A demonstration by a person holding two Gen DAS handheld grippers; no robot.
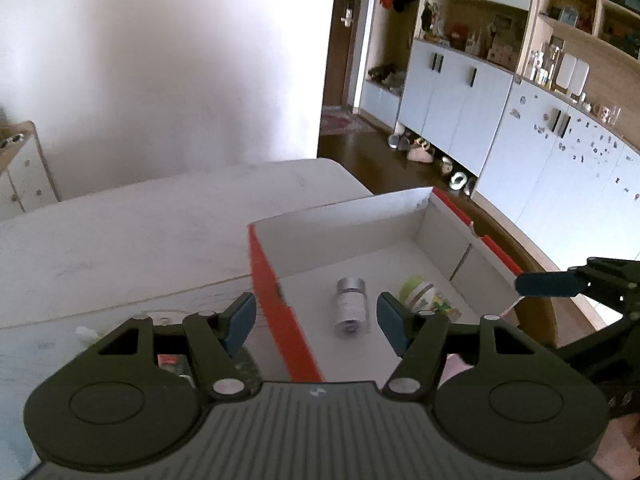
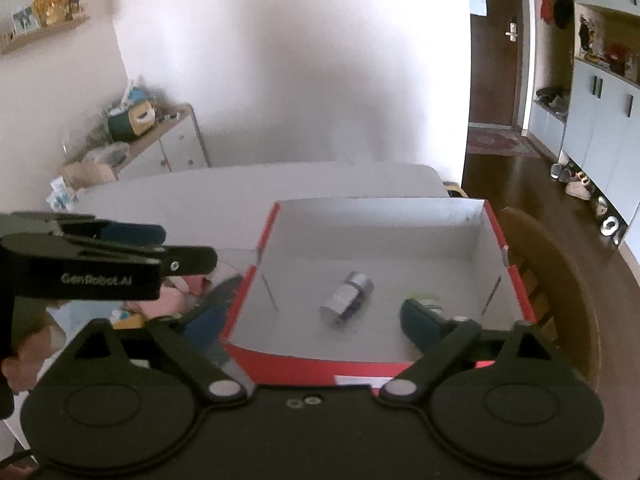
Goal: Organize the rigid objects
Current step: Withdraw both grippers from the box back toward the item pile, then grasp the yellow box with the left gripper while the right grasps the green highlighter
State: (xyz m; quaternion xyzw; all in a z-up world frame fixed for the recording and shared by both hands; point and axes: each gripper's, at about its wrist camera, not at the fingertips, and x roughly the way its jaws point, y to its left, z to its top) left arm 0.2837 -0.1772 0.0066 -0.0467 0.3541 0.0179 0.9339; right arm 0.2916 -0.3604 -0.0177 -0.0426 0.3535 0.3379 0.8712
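Note:
A red box with white inner walls [image 1: 340, 236] [image 2: 380, 232] stands on a white table [image 1: 120, 240]. On its floor lie a small bottle with a silver cap [image 1: 350, 308] [image 2: 346, 298], on its side, and a green and white round thing [image 1: 418, 290] [image 2: 428, 300], partly hidden in the right wrist view by a finger. My left gripper [image 1: 316, 316] hangs open above the box's left wall with nothing between its pads. My right gripper [image 2: 316, 316] is held wide open and empty over the box's near wall. Each gripper shows in the other's view, the right [image 1: 548, 284] and the left [image 2: 160, 248].
Pink and other small items [image 2: 188, 284] lie on the table left of the box. A wooden chair [image 2: 560, 280] stands right of the box. White drawers [image 2: 176, 148] are by the far wall, and tall cabinets [image 1: 460, 92] line the right side.

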